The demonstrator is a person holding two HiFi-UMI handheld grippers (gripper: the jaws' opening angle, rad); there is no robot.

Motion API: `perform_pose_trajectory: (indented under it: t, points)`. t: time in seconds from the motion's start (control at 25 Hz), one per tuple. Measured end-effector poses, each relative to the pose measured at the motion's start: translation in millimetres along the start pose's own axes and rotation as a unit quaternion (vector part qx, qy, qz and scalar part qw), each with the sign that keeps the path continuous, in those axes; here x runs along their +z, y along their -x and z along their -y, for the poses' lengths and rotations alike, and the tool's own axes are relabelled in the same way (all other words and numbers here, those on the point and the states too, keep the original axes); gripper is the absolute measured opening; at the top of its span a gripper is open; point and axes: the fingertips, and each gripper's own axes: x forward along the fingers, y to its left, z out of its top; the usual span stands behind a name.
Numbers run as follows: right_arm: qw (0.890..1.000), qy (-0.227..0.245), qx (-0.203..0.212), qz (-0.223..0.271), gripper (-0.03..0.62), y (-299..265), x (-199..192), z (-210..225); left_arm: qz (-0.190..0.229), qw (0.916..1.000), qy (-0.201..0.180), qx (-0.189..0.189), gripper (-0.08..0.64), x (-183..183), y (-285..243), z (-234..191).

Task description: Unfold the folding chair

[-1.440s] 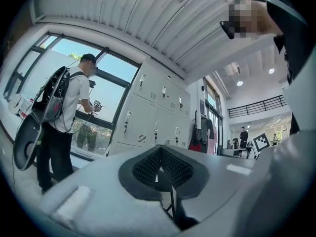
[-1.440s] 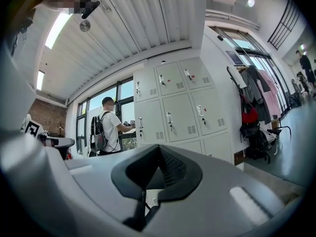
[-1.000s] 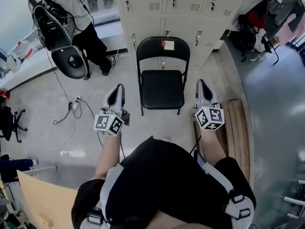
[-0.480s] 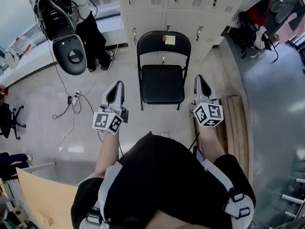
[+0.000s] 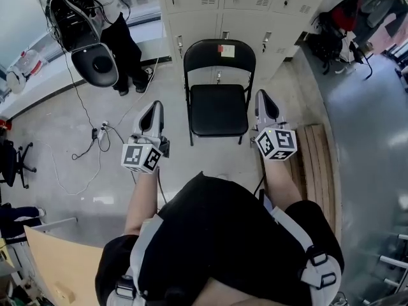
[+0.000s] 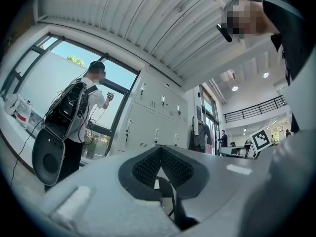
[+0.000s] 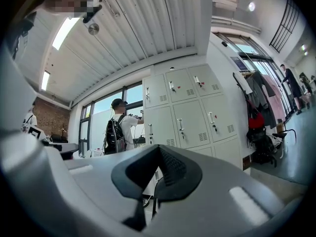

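Note:
A black folding chair (image 5: 219,101) stands unfolded on the floor in front of the lockers, seat level, with a small label on its backrest. My left gripper (image 5: 155,111) hangs to the left of the seat, clear of the chair, jaws shut on nothing. My right gripper (image 5: 261,99) hovers just off the seat's right edge, also shut and empty. In the left gripper view a sliver of the chair (image 6: 166,191) shows between the closed pads (image 6: 143,169). The right gripper view shows closed pads (image 7: 173,169) with the lockers beyond.
Grey lockers (image 5: 220,8) line the wall behind the chair. A person with a backpack rig (image 5: 83,24) stands at the back left; cables and a power strip (image 5: 101,134) trail over the floor. A low wooden bench (image 5: 315,164) lies at the right, bags (image 5: 331,37) beyond.
My right gripper has moved forward along the chair's right side. The person at the back left has shifted a little. The left gripper has barely moved.

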Motion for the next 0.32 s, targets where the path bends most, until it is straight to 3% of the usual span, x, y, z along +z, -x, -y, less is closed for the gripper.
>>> perform_pose_trajectory:
  t: [0.32]
  points:
    - [1.000, 0.000, 0.002, -0.002, 0.003, -0.5, -2.6, -7.4, 0.002, 1.0000, 0.005, -0.005, 0.003, -3.5, 1.3, -1.3]
